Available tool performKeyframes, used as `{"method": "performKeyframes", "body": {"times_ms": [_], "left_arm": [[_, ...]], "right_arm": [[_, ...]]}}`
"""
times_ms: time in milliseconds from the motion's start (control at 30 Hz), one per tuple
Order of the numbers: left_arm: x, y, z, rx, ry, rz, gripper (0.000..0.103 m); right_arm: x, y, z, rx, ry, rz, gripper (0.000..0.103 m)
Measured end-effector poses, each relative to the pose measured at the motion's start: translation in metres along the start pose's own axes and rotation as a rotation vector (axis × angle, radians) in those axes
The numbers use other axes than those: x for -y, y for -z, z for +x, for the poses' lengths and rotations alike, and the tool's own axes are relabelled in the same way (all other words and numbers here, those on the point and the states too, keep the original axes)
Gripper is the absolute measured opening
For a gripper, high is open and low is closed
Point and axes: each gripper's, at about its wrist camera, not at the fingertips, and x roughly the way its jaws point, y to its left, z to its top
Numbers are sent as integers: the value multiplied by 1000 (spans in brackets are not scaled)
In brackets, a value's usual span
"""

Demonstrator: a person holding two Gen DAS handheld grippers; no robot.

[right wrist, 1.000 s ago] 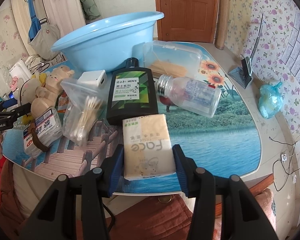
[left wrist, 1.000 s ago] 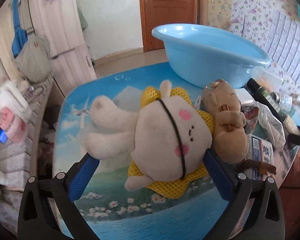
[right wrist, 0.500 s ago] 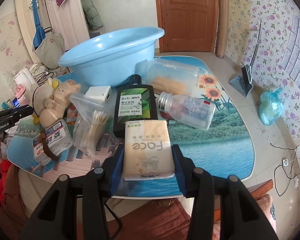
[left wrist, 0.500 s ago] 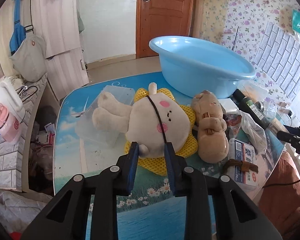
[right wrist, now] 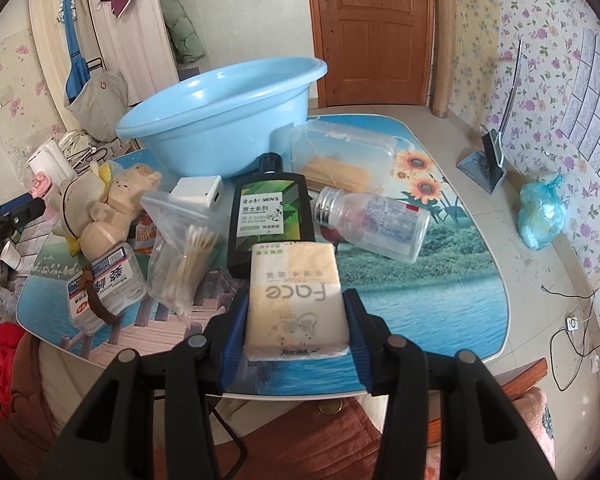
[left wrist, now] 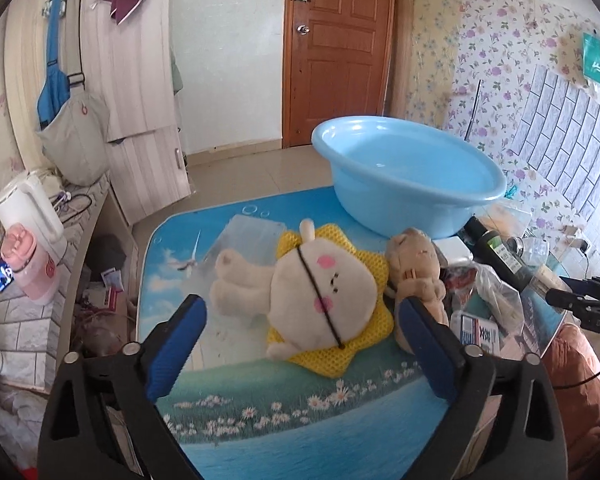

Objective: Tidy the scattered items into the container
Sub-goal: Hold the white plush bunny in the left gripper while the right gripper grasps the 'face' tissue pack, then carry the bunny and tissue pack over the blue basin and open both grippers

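My right gripper [right wrist: 296, 320] clamps the tissue pack [right wrist: 296, 300] at the table's near edge. My left gripper [left wrist: 300, 332] gapes wide before the plush [left wrist: 320, 292]. Transfer step: next, carry the pack over the basin [right wrist: 220, 120] rim.

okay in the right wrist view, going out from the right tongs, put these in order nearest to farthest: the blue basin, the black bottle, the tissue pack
1. Tissue pack, between the right tongs' fingers.
2. Black bottle, lying just beyond the pack.
3. Blue basin, at the table's far side, behind the bottle's cap.
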Motion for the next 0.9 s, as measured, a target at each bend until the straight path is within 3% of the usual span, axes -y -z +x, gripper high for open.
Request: {"method": "performKeyframes", "body": {"times_ms": [167, 500, 567, 600, 633, 700, 900], "left_arm": [[12, -5, 17, -10, 1, 37, 99], [24, 10, 66, -111, -28, 100, 99], [21, 12, 65, -101, -18, 79, 94], [19, 12, 63, -97, -22, 75, 80], [17, 12, 59, -88, -10, 67, 75], [13, 10, 56, -91, 28, 45, 72], [15, 9, 34, -49, 43, 47, 70]], "right_arm": [[0, -1, -2, 10, 1, 0, 45], [-3, -4, -6, 28, 0, -10, 45], [-4, -5, -8, 35, -1, -13, 45], [-4, -6, -8, 39, -1, -15, 45], [-5, -7, -9, 41, -2, -14, 45], [-5, -9, -10, 45, -5, -13, 45], [-9, -14, -17, 70, -12, -17, 45]]}}
